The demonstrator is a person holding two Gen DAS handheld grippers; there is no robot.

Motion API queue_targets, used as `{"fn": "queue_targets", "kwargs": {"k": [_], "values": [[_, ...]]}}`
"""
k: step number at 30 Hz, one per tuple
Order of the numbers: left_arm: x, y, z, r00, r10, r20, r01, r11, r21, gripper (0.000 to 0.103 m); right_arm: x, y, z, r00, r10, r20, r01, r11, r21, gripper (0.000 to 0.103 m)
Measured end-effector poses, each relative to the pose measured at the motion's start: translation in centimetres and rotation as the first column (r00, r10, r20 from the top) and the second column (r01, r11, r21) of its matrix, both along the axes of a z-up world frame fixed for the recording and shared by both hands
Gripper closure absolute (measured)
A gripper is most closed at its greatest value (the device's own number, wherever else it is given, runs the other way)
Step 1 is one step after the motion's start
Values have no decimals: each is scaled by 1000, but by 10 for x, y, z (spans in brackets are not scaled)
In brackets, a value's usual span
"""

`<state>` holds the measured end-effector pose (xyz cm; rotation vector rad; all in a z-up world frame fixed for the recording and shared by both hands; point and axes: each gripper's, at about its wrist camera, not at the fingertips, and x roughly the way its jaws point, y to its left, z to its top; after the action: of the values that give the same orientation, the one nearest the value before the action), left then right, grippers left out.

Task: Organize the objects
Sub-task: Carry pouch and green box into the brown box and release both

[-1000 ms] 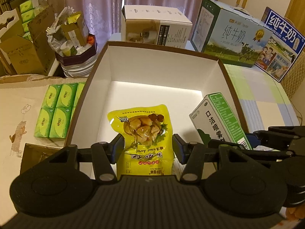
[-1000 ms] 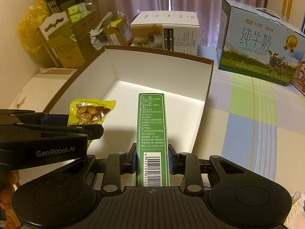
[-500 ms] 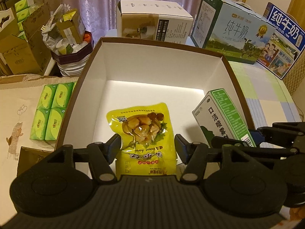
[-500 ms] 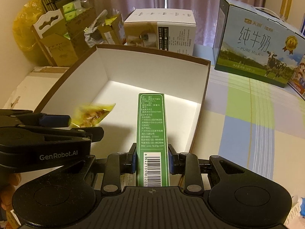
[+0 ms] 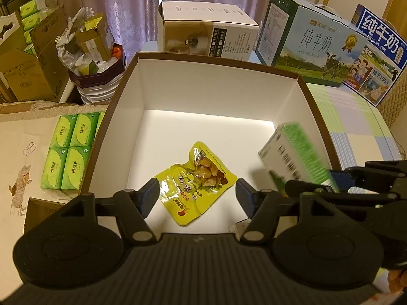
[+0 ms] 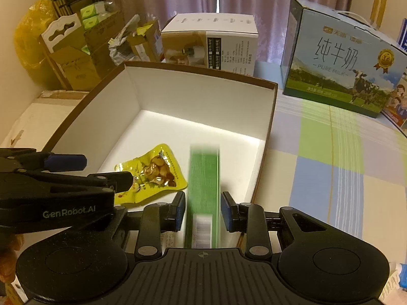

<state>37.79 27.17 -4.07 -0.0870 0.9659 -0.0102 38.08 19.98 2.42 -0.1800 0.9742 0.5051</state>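
A yellow snack pouch lies flat on the floor of the white storage box, loose below my open left gripper. It also shows in the right wrist view. A green and white carton sits between the parted fingers of my right gripper, blurred with motion, with gaps on both sides. It shows in the left wrist view tilted near the box's right wall. The left gripper shows in the right wrist view.
Green tissue packs lie left of the storage box. A white product box and two milk cartons stand behind it. Cardboard boxes and a full bin are at the back left. A checked tablecloth covers the table on the right.
My left gripper let go of the yellow pouch, which dropped to the box floor and turned. My right gripper opened and the green carton is slipping down, blurred.
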Motion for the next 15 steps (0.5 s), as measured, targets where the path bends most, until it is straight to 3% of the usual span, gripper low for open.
{"fn": "queue_targets", "kwargs": {"k": [15], "values": [[-9,-1,4,1000,-4,10,4,1000,4,34,-7,-3,3,1000,15,3,-15,1000,14,75]]}}
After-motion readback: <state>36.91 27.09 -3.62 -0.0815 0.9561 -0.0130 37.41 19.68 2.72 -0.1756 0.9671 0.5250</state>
